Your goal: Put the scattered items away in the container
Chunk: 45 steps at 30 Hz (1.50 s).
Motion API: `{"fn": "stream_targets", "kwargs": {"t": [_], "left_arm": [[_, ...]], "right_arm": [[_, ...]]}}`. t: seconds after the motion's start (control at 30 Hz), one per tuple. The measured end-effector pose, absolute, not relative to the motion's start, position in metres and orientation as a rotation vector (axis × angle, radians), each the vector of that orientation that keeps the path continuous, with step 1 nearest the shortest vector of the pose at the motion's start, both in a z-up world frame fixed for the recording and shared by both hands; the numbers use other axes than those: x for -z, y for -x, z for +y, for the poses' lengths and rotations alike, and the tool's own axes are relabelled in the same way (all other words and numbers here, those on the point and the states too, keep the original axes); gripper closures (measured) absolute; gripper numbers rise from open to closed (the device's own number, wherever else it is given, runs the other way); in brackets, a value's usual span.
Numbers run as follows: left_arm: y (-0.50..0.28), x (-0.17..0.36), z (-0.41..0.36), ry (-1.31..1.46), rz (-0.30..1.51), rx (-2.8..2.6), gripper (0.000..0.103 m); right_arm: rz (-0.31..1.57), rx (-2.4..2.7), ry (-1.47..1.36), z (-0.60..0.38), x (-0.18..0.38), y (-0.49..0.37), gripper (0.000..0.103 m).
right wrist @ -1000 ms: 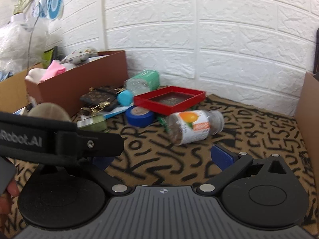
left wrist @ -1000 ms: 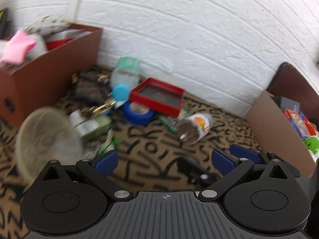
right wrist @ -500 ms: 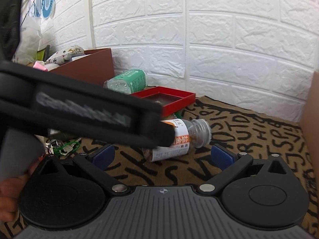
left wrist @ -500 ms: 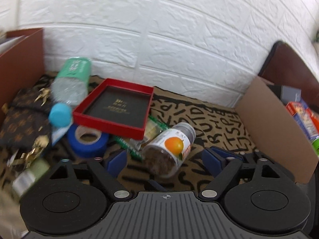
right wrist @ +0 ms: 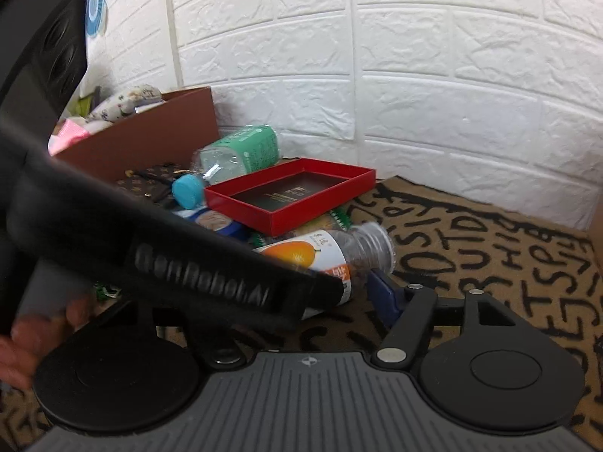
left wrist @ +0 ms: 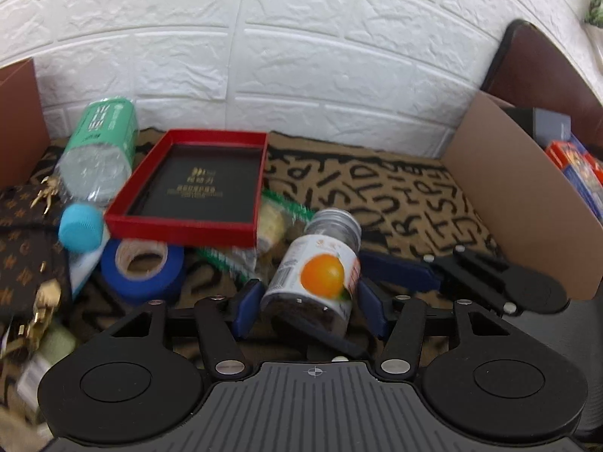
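The left tool straddles a small jar with an orange on its label, low in the centre of the left-wrist frame; its blue pads sit just beside the jar's sides, closing in, though whether they actually press the jar cannot be told; the jar lies tipped on the lettered mat, cap end pointing away. The right tool waits low behind it, one blue pad showing by the jar's neck and the other hidden by the left tool's body, so its opening cannot be told; it seems to hold nothing. Left of centre a heap remains: a red tray, a roll of blue tape, a green-labelled bottle, a patterned pouch. A cardboard box at the right edge already holds some packets; by appearance the tidying is barely under way, with most of the clutter still to move.
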<state>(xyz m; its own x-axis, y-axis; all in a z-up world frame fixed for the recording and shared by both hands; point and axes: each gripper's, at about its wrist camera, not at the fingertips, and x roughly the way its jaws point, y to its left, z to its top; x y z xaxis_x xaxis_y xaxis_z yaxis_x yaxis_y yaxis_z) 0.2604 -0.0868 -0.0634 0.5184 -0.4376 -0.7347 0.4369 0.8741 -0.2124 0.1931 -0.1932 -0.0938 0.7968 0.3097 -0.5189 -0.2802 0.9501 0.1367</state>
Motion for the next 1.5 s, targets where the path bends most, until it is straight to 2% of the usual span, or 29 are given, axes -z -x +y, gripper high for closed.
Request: {"fn": "stream_targets", "kwargs": {"t": [0.5,0.67,0.83,0.9,1.1,1.23,1.5], "left_arm": [[-0.106,0.065,-0.048,0.123,0.963,0.443,0.034],[-0.071,0.067,-0.041,0.152,0.983,0.471,0.033],[-0.063,0.065,-0.046,0.129,0.958,0.433,0.022],[-0.063,0.062,-0.046,0.119,0.94,0.421,0.021],[-0.077,0.058,-0.041,0.136,0.937,0.435,0.023],[-0.083,0.06,-0.043,0.143,0.965,0.488,0.031],[-0.087,0.061,-0.045,0.136,0.964,0.492,0.031]], "right_arm": [[0.606,-0.473,0.105,-0.151,0.084,-0.056,0.03],[0.618,-0.516,0.098,-0.152,0.082,-0.011,0.027],[0.641,-0.502,0.111,-0.151,0.086,0.014,0.026],[0.65,-0.496,0.125,-0.15,0.088,0.019,0.026],[0.656,-0.471,0.091,-0.152,0.086,0.012,0.026],[0.66,-0.468,0.081,-0.153,0.087,0.007,0.026],[0.658,-0.468,0.097,-0.149,0.087,0.0,0.026]]}}
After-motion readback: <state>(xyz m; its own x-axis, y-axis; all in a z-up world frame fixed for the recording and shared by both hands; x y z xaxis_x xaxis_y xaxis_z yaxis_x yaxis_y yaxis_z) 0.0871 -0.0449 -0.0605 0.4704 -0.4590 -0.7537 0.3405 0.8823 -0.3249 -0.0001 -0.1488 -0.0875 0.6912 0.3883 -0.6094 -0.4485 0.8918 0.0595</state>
